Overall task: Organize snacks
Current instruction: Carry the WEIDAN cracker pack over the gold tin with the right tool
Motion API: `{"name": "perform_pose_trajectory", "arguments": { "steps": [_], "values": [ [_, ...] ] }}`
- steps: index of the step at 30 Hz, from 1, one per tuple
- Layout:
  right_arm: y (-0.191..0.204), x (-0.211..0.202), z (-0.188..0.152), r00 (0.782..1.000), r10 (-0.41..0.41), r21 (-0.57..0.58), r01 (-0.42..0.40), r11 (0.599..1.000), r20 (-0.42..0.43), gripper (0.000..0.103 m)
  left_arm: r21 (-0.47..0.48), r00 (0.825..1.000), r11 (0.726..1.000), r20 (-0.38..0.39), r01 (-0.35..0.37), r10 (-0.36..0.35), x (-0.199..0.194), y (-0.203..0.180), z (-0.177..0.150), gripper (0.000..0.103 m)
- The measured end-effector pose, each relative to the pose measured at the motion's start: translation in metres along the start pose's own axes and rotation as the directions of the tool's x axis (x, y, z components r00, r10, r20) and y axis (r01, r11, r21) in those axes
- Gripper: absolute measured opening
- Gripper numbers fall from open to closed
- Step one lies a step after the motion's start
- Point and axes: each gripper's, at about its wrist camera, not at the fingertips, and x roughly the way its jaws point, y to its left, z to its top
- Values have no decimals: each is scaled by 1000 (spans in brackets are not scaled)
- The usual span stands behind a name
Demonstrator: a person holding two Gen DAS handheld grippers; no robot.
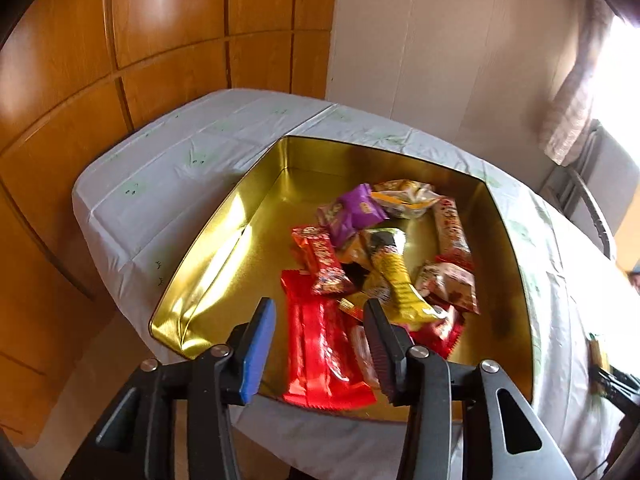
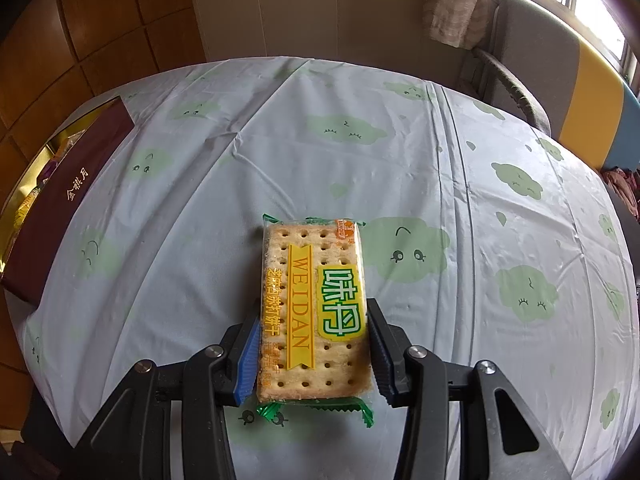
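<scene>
In the left wrist view a gold tin box [image 1: 224,248] holds several wrapped snacks: a long red pack [image 1: 316,352], a purple pack [image 1: 352,212], a yellow pack [image 1: 396,280]. My left gripper [image 1: 320,320] is open and empty, just above the tin's near edge over the red pack. In the right wrist view my right gripper [image 2: 314,340] is shut on a clear cracker pack [image 2: 314,304] with yellow and green labels, lying flat at the tablecloth [image 2: 440,160]. The tin's maroon outer wall [image 2: 60,208] is far to the left.
The table carries a pale cloth with green cloud faces. A wooden panel wall [image 1: 120,60] stands behind and left of it. A grey and yellow chair [image 2: 560,92] is at the far right, by a bright window.
</scene>
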Motion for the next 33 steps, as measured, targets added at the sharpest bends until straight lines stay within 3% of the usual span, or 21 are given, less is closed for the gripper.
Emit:
{"name": "perform_pose_trajectory", "arguments": {
  "steps": [22, 28, 33],
  "values": [
    [8, -4, 0, 998, -30, 31, 31, 999, -48, 47, 17, 999, 1000, 43, -8, 7, -23, 2, -19, 53],
    [25, -13, 4, 996, 69, 41, -67, 997, -63, 47, 3, 999, 1000, 43, -28, 28, -21, 12, -23, 53],
    [67, -31, 23, 982, 185, -12, -185, 983, -30, 47, -14, 998, 999, 45, -42, 42, -20, 20, -25, 53]
  ]
}}
